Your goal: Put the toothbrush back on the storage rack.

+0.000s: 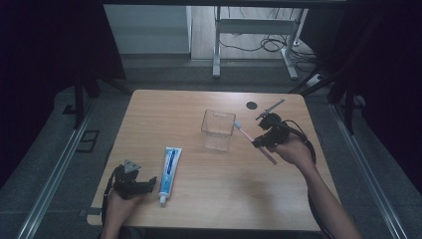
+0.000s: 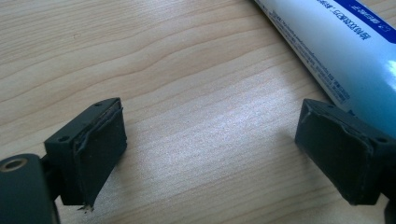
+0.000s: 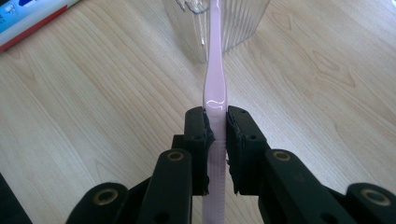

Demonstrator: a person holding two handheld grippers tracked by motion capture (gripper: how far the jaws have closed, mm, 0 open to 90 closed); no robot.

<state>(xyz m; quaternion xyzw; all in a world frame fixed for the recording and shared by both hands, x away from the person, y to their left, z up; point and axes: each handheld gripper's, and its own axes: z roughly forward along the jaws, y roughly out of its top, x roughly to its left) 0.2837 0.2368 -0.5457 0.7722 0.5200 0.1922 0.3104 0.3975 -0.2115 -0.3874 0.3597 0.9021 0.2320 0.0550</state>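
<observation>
In the high view, the right gripper (image 1: 263, 137) is held above the right half of the wooden table (image 1: 209, 199), its jaws pinching a pink toothbrush (image 1: 255, 143) partway along the handle. The brush slants from lower right to upper left, and its pale head lies at the near right corner of the rim of a clear plastic cup (image 1: 218, 129) that stands upright near the middle of the table; whether head and rim touch cannot be told. The left gripper (image 1: 149, 183) rests low at the near left part of the table, its jaws spread and pointing toward a blue-and-white toothpaste tube (image 1: 169, 167) that lies flat just beside it, cap toward the person. In the left gripper view, the two black jaws stand wide apart over bare wood with nothing between them, and the toothpaste tube (image 2: 341, 51) runs across the upper right corner, close behind the right-hand jaw. In the right gripper view, the jaws are pressed onto the toothbrush (image 3: 214, 84) handle from both sides; the handle runs straight up to the ribbed wall of the clear plastic cup (image 3: 243, 23), and an end of the toothpaste tube (image 3: 28, 16) shows in the upper left corner.
</observation>
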